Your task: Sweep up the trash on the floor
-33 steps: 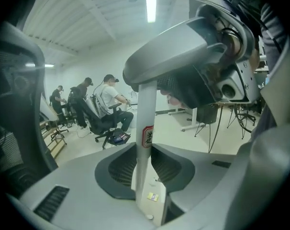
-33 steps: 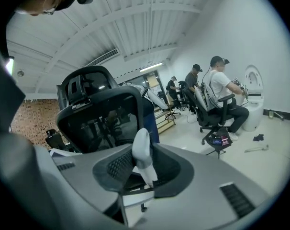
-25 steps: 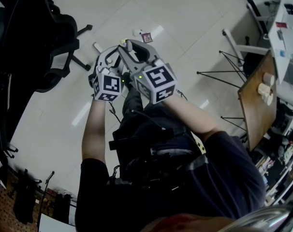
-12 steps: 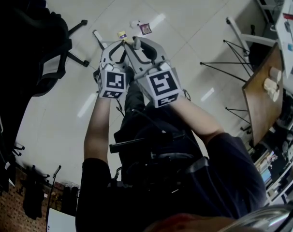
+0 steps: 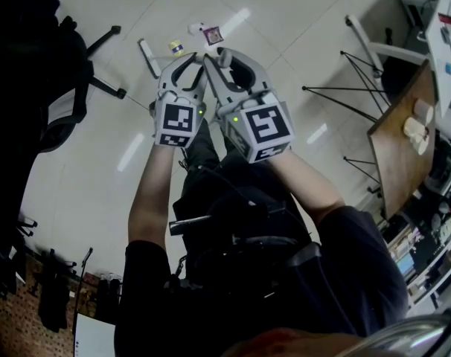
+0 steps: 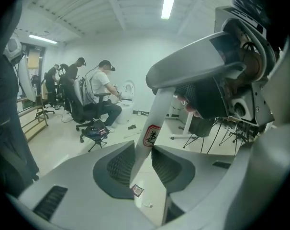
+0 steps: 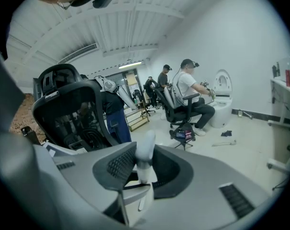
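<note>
Both grippers hold one white broom pole (image 6: 157, 123) with a red label. In the left gripper view the pole runs up between the pads of my left gripper (image 6: 142, 158), which is shut on it. My right gripper (image 7: 144, 166) is shut on the pole's rounded top end (image 7: 146, 147). In the head view the left gripper (image 5: 182, 69) and right gripper (image 5: 222, 56) are side by side over the floor. Just beyond them lie a yellow scrap (image 5: 177, 47), a white scrap (image 5: 195, 29) and a purple packet (image 5: 213, 35). The packet (image 6: 137, 190) also shows below the left jaws.
A white bar (image 5: 147, 56) lies on the floor left of the trash. A black office chair (image 5: 54, 65) stands at the left. Tripod legs (image 5: 344, 95) and a wooden table (image 5: 404, 147) are at the right. Seated people (image 6: 104, 87) work far across the room.
Both grippers have moved forward together with the pole, and the trash now lies closer to their tips. Neither grip on the pole has changed.
</note>
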Available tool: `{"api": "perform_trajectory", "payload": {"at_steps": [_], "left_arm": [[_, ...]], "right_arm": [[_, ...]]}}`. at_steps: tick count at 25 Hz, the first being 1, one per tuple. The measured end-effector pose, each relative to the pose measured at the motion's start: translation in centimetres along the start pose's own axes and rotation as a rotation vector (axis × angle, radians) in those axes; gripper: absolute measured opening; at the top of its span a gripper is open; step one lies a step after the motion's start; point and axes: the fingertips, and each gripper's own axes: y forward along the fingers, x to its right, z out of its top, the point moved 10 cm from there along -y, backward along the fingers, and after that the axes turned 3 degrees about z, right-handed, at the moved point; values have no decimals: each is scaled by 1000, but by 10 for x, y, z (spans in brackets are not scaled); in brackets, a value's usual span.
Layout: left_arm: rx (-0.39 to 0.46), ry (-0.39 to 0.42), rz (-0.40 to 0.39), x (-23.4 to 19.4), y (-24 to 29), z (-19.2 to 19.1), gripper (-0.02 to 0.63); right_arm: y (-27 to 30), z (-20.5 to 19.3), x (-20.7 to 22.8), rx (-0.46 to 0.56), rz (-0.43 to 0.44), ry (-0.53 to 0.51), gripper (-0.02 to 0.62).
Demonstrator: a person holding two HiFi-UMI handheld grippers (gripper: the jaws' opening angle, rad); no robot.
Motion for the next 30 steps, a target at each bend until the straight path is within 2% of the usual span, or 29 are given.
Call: {"api": "perform_trajectory", "payload": {"at_steps": [14,21,30], "left_arm": [[4,25,-79,48,70,34,101],[-21,52,-105,66,94,46,101],[-2,70,-131,85,118,64,101]], "right_arm": [[-29,13,85,13,-35,-7,118],[-40,16,115,3,-45,-9,120],[-53,26,146,25,-54,-26,120]]}}
